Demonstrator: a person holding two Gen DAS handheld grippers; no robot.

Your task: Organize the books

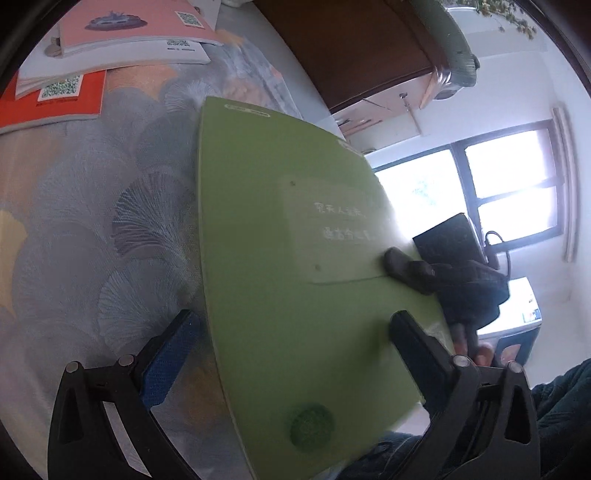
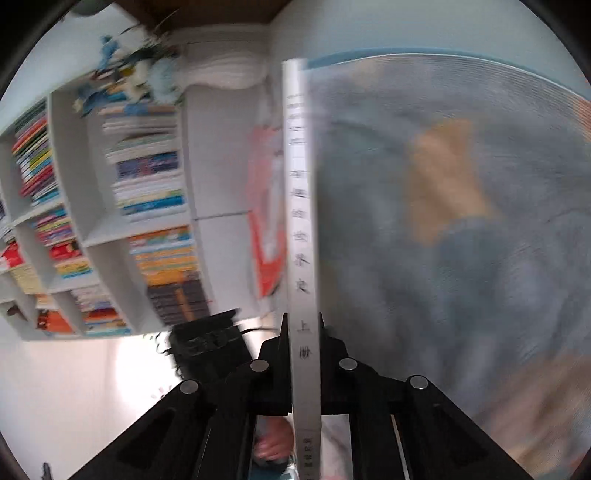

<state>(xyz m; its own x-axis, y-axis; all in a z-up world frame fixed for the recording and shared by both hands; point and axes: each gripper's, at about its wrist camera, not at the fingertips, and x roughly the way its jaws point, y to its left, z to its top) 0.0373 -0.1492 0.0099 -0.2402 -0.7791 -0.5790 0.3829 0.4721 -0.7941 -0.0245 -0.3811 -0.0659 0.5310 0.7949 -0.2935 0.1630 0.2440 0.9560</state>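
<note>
Green book lifted on edge, stack waiting beyond

Here, closest in, the right hand-held gripper (image 2: 303, 325) has its jaws pinched tight on the pale spine of the green book (image 1: 295, 229), so the volume is clamped by its back edge and stands nearly on edge above the patterned cloth of the worktop (image 1: 92, 221). From the other side, the left hand-held gripper (image 1: 291, 336) is spread wide, one blue-padded finger (image 1: 170, 362) out over the cloth and the other in front of the green cover; its pads do not look to be pressing on anything. A gloved hand (image 1: 443, 280) rests against the cover's far edge.

A little further across the cloth lies the stack already begun: a pink book (image 1: 129, 26) on top, a white book (image 1: 74, 62) under it, an orange book (image 1: 51, 103) at the bottom, corners fanned rather than squared.

Farther still, along the wall, a white bookshelf (image 2: 74, 206) is packed with rows of colourful spines.

To my eye the step in hand is carrying the green book toward the others. A spine-only pinch lets a book sag or swing open, so it would pay to keep it moving slowly and bring the wide left jaws around the free edge to steady it, then lay it flat and square on the stack rather than dropping it from height. The view from the right is blurred, so finer detail there I cannot tell.
</note>
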